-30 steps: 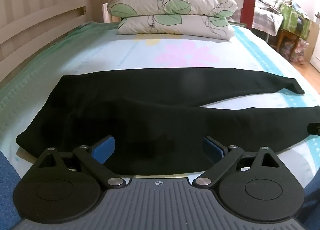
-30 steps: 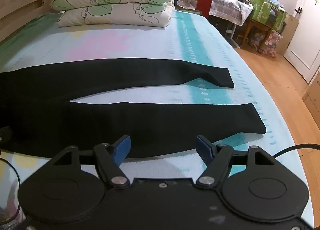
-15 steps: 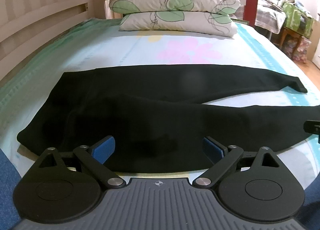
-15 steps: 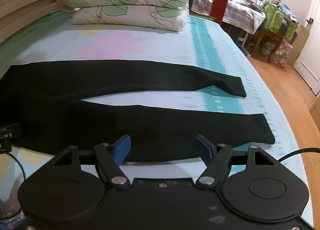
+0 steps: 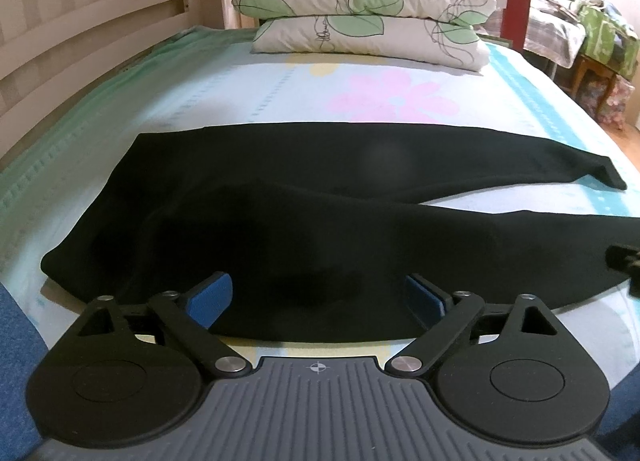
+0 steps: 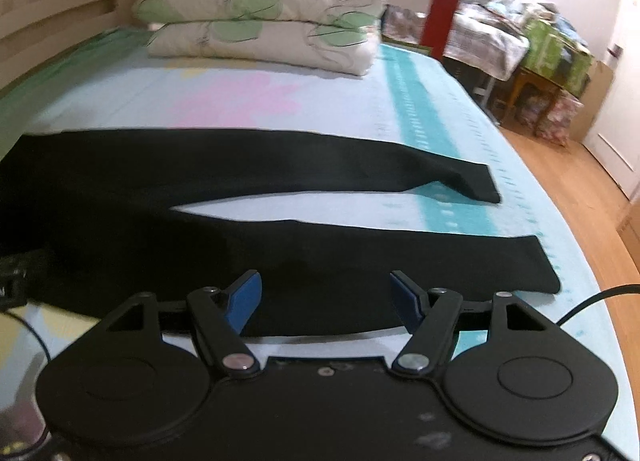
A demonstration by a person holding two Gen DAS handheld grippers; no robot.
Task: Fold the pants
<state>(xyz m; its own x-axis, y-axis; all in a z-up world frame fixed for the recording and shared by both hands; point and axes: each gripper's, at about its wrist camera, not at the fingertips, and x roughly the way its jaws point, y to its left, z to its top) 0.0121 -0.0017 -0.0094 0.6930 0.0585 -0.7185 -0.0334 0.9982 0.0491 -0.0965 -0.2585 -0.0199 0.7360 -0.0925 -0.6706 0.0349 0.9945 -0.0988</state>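
Black pants (image 5: 304, 201) lie flat across the bed, waist at the left, both legs running right. In the right wrist view the pants (image 6: 256, 229) show two separate legs, the far cuff (image 6: 478, 181) and the near cuff (image 6: 540, 265). My left gripper (image 5: 318, 295) is open, hovering at the near edge of the seat part, nothing between its blue pads. My right gripper (image 6: 326, 295) is open too, low over the near leg's near edge. A bit of the right gripper (image 5: 624, 261) shows at the right edge of the left wrist view.
Two stacked leaf-print pillows (image 5: 360, 5) sit at the head of the bed. A wooden bed rail (image 5: 80, 33) runs along the left. The flowered sheet (image 6: 248, 97) shows beyond the pants. Wood floor (image 6: 560, 181) and cluttered furniture (image 6: 552, 49) lie to the right. A cable (image 6: 592, 297) trails near the right gripper.
Both grippers have dropped lower and moved closer to the near edge of the pants. The right wrist view has swung a little to the right. Both stay open.
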